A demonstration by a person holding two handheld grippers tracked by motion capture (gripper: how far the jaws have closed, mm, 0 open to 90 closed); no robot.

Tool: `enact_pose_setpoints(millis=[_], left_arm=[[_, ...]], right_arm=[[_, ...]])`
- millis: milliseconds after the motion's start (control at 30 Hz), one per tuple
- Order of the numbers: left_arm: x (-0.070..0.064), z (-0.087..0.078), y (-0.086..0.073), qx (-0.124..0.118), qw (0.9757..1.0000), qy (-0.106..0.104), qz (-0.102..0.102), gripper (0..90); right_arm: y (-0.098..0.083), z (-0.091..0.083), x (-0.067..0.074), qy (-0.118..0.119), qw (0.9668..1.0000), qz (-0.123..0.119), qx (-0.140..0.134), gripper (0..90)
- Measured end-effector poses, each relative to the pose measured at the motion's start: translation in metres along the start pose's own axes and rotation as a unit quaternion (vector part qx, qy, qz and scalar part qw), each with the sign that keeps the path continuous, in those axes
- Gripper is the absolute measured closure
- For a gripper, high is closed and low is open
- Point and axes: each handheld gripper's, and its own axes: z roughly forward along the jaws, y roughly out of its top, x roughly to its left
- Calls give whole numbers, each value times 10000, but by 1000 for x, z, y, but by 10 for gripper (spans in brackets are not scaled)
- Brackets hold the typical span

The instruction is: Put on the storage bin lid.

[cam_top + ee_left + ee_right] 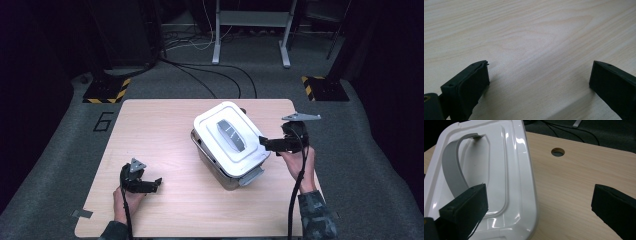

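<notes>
Right gripper (263,142) sits jaws wide, empty, at the right edge of the white lid (231,137) on the metal container (225,172), mid-table. Left gripper (156,184) rests spread, near-left. Likely next: close on the lid's rim or grey handle (454,173).

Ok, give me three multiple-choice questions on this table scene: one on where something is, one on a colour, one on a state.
1. Where is the right claw?
A. beside the container's right edge
B. under the table
C. inside the container

2. What colour is the container lid?
A. red
B. white
C. green

3. How are the left claw jaws?
A. shut on the lid
C. shut on a cable
B. open over bare table

Answers: A, the high view shows it there; B, the lid is glossy white with a grey handle; B, only wood lies between them.
</notes>
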Motion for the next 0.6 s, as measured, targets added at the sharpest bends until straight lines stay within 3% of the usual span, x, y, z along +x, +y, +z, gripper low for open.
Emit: enact_pose_setpoints(millis=[300,600], left_arm=[[0,0,0,1,10000,-1,4,24],[0,0,0,0,10000,-1,2,24]], right_arm=[[-26,-18,-22,-233,9994,249,-76,2],[-58,-19,-37,-421,9979,490,56,3]])
